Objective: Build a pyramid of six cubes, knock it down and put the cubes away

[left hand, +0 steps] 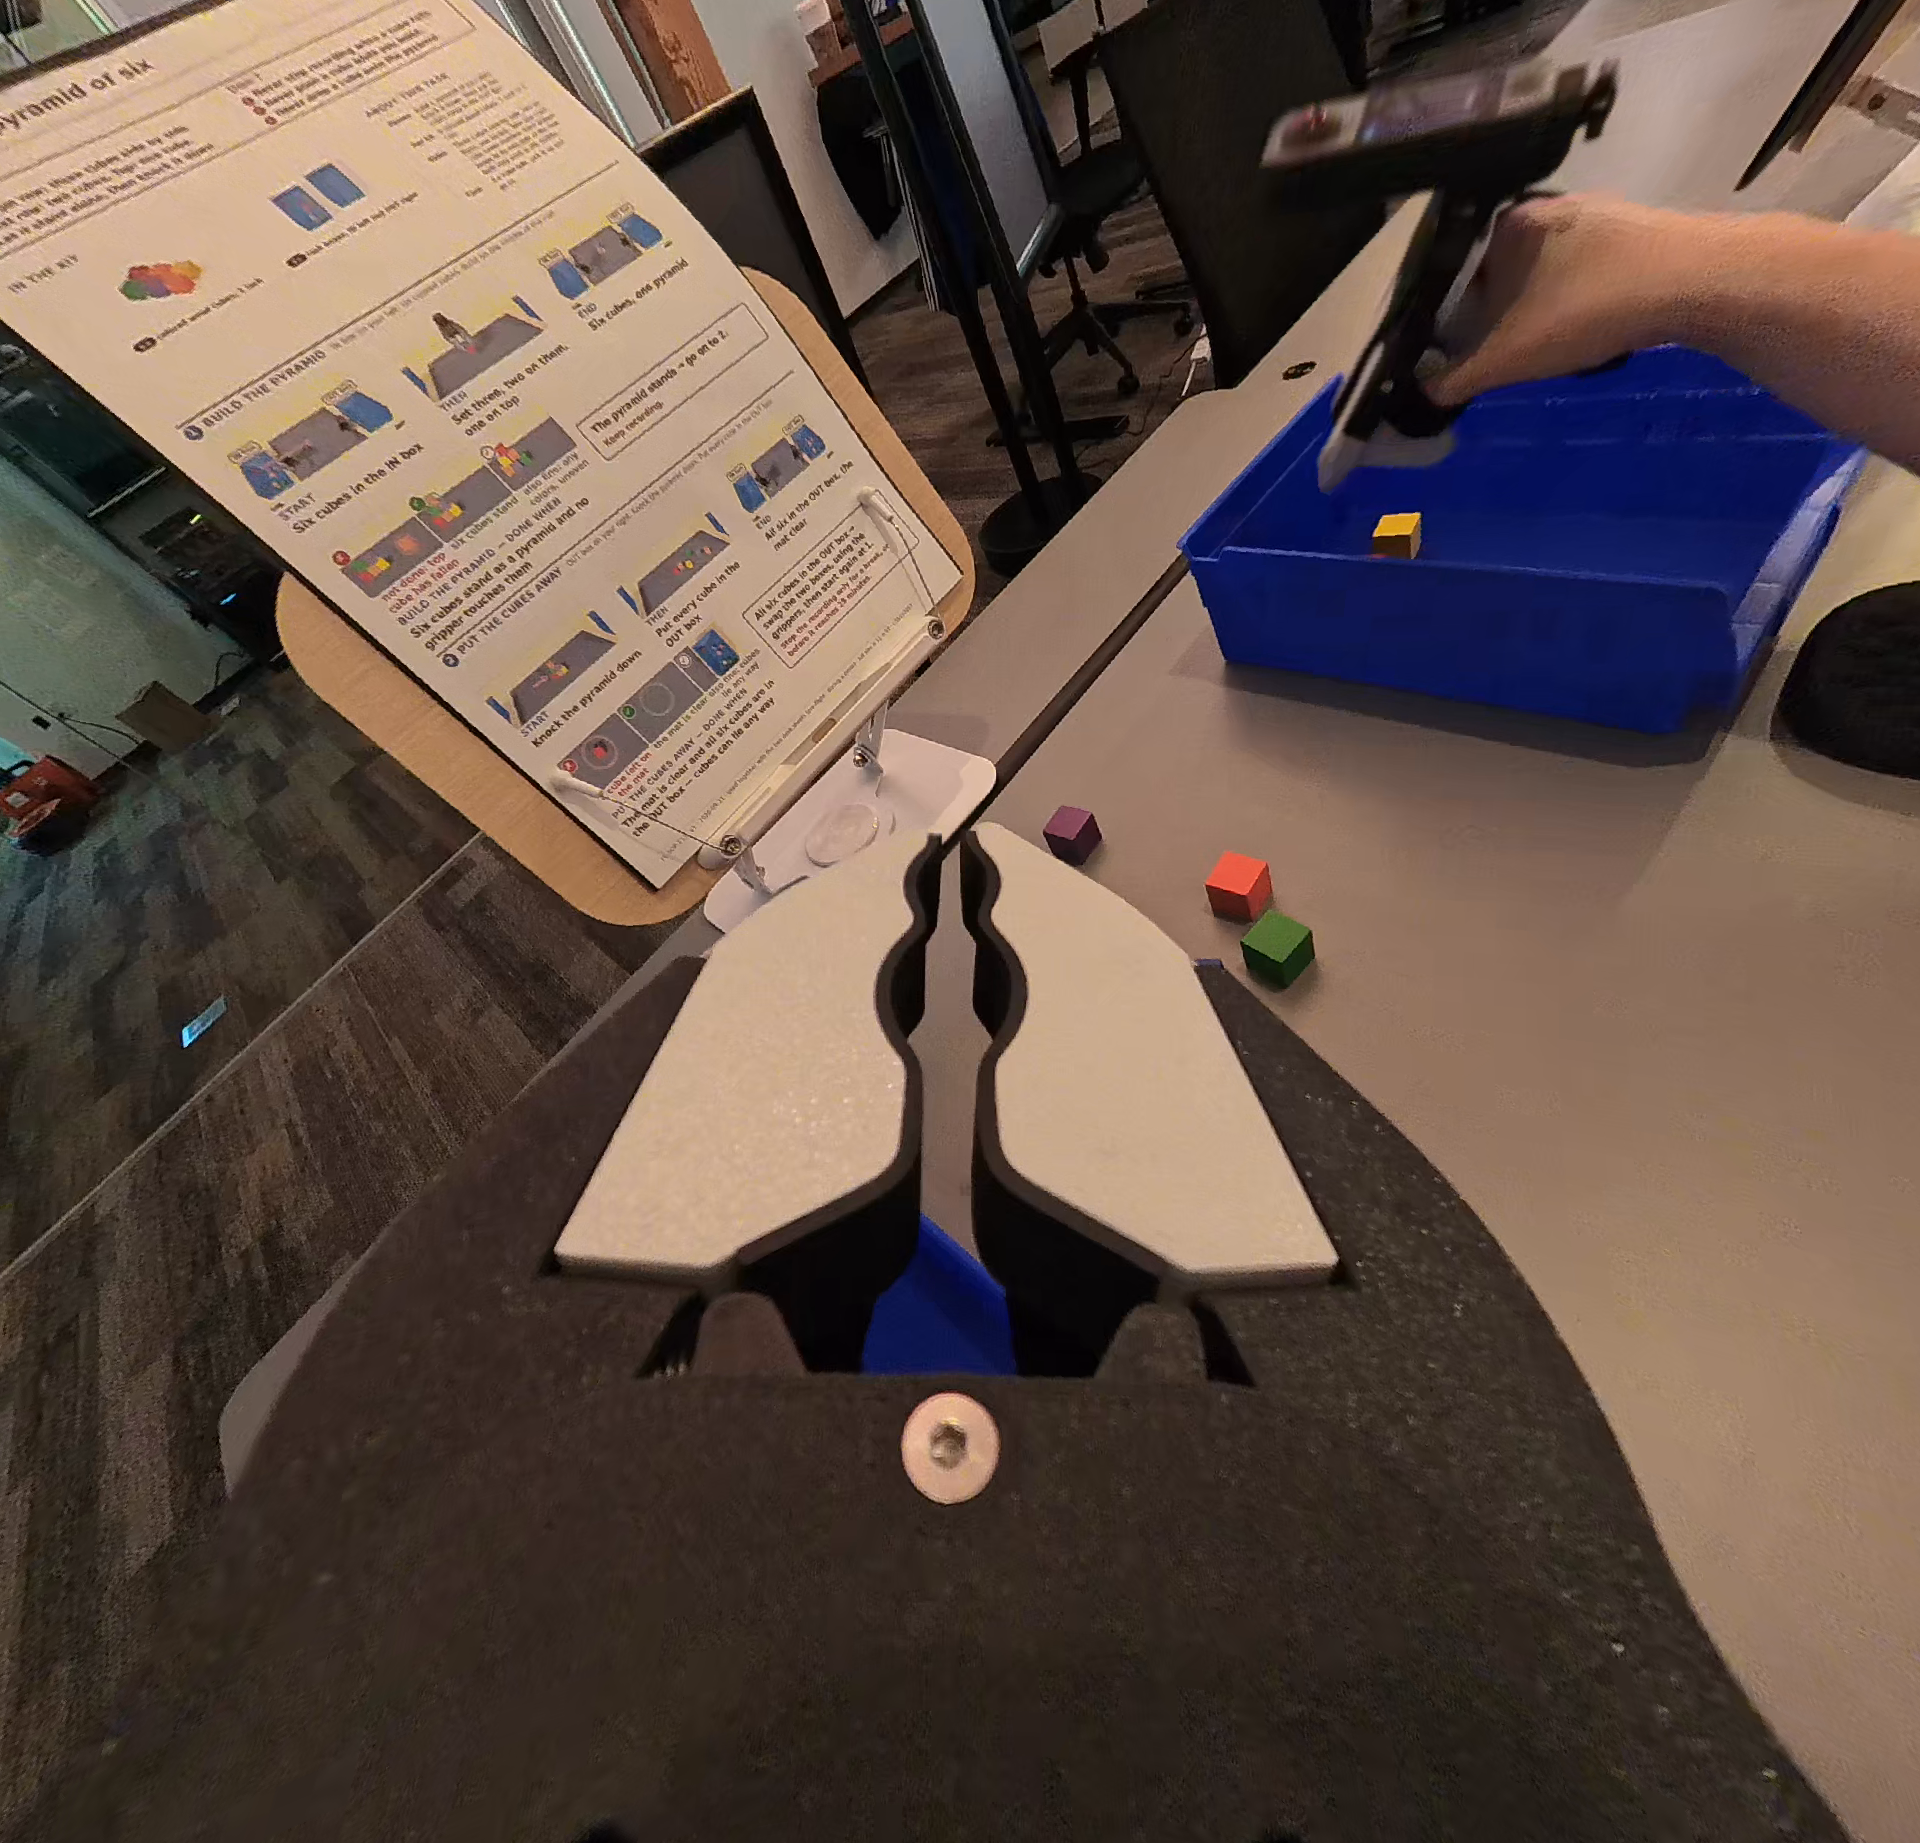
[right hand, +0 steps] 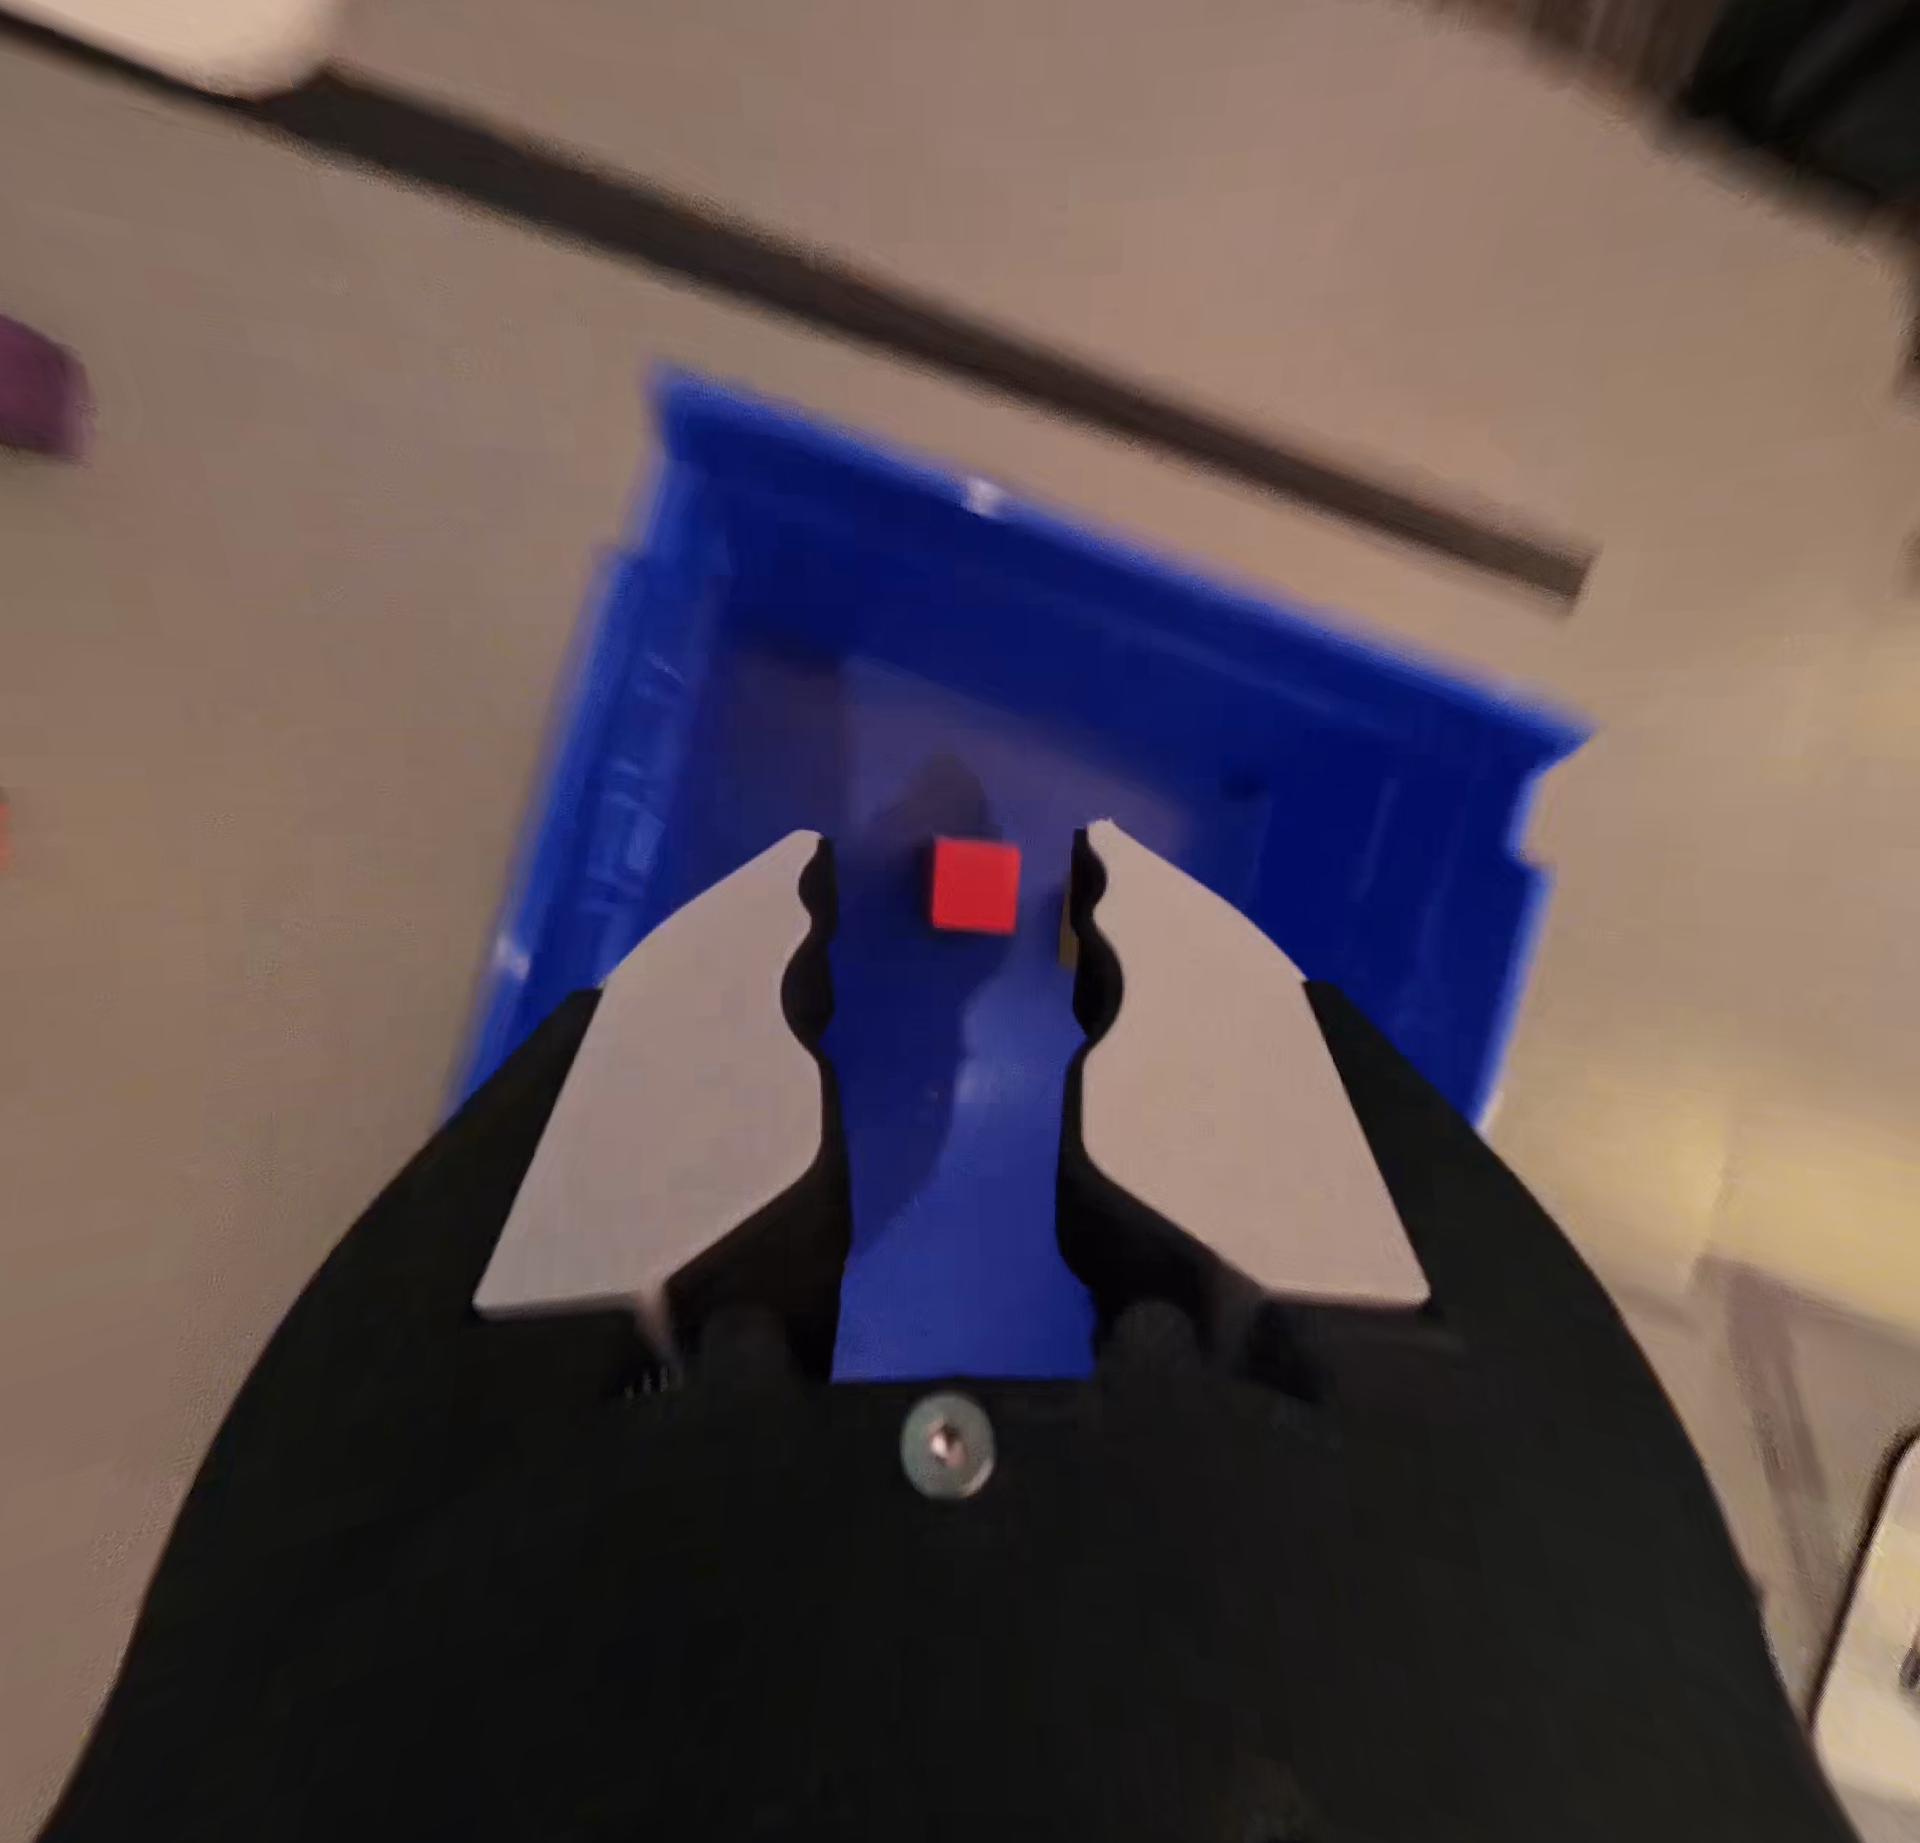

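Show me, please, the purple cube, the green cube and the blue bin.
purple cube (left hand: 1071, 833): left wrist view, front face.
green cube (left hand: 1276, 947): left wrist view, top face.
blue bin (left hand: 1475, 630): left wrist view, near outer wall.

Right wrist view motion-blurred; purple cube (right hand: 36, 396) cut by left edge; yellow cube (right hand: 1066, 926) mostly hidden.

Two cubes (right hand: 974, 885) in the bin (left hand: 1475, 630); three cubes (left hand: 1238, 885) on the table (left hand: 1558, 1118) beside it.
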Demonstrator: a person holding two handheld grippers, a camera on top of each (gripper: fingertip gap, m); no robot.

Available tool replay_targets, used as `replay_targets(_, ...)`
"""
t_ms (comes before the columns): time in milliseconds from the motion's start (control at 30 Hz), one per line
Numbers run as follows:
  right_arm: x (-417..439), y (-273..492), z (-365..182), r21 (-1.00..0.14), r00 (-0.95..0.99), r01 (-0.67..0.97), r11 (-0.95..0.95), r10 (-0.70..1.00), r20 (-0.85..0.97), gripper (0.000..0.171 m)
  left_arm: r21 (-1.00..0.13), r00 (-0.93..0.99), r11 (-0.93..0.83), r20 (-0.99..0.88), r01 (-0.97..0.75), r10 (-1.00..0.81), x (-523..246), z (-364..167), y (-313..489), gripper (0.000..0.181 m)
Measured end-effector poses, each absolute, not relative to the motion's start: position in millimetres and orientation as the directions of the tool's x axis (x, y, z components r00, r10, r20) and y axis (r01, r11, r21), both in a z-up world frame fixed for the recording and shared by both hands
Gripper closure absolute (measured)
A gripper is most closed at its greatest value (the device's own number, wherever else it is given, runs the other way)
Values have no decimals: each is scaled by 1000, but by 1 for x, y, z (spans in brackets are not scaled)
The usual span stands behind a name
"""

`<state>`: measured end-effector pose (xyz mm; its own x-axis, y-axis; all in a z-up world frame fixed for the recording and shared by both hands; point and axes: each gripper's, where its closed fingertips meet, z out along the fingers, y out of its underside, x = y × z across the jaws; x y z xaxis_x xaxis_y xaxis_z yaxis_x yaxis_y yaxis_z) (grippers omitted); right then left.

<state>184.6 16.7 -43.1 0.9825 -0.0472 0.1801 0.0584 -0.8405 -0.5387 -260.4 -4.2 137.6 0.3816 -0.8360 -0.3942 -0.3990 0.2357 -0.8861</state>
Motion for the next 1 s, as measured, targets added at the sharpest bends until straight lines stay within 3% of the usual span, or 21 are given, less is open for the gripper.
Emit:
replay_targets(67,137,32,9,-643,959,260,-720,114,260,126,-889,385,233,-389,-394,-837,-261,138,-3,178)
replay_targets(133,65,38,27,-624,847,528,-576,411,338,126,-888,385,228,-388,-399,-837,-260,137,-3,178)
replay_targets(233,-28,23,-3,-531,530,781,-328,798,287,125,-879,379,228,-398,-420,-836,-259,133,-3,178)
replay_targets(300,-55,20,-29,-491,396,839,-236,883,253,130,-871,370,233,-407,-432,-835,-258,131,-5,178)
replay_targets(500,-74,20,-111,-326,198,937,-126,960,197,137,-868,340,234,-402,-438,-850,-251,127,-8,177)
replay_targets(867,-71,30,-150,-275,229,943,-185,964,137,132,-837,305,253,-433,-485,-848,-239,118,-6,173)
replay_targets(1000,-71,32,-150,-281,243,939,-199,961,131,142,-829,306,252,-440,-498,-844,-240,116,-5,172)
